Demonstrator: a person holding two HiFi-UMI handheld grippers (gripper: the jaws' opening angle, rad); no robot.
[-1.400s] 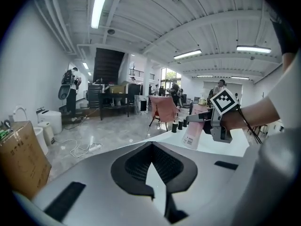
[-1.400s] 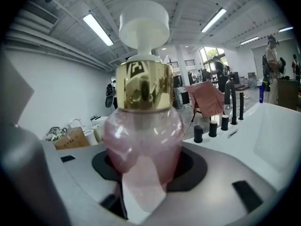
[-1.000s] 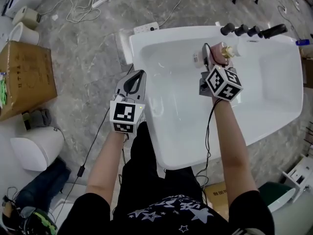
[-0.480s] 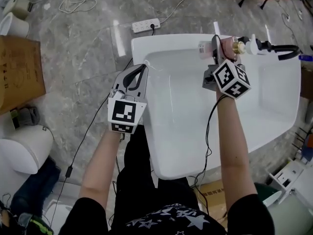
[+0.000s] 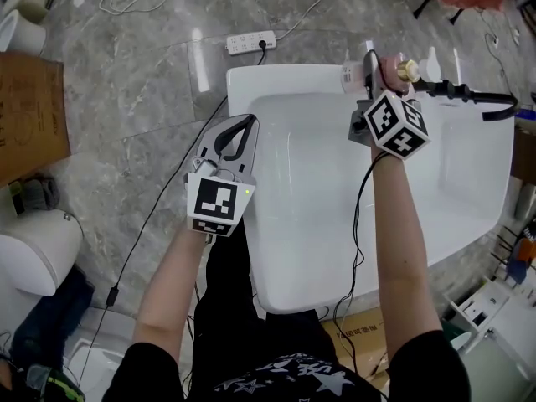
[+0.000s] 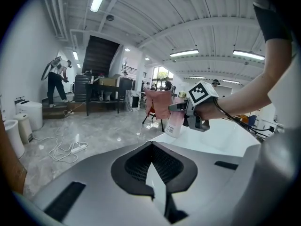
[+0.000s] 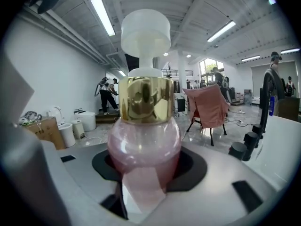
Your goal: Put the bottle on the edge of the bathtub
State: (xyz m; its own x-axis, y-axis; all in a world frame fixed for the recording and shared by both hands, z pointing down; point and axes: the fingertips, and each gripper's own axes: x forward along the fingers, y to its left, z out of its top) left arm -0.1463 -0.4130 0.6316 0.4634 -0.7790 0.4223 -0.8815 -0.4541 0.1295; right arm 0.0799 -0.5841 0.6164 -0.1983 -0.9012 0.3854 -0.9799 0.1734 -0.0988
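A pink bottle (image 5: 387, 71) with a gold collar and a white pump top is held over the far rim of the white bathtub (image 5: 276, 78). My right gripper (image 5: 369, 75) is shut on it, and in the right gripper view the bottle (image 7: 143, 145) stands upright between the jaws and fills the middle. My left gripper (image 5: 237, 129) hangs over the tub's left rim, shut, with nothing in it. The left gripper view shows its closed jaws (image 6: 155, 182) and, beyond them, the bottle (image 6: 175, 124) in the right gripper.
A black faucet with a hose (image 5: 469, 95) sits on the tub's far right rim, close to the bottle. A power strip (image 5: 249, 42) and cables lie on the marble floor beyond the tub. A cardboard box (image 5: 29, 111) and a white toilet (image 5: 33, 258) stand at the left.
My right gripper has carried the bottle from over the basin out to the tub's far rim. The left gripper has stayed by the left rim.
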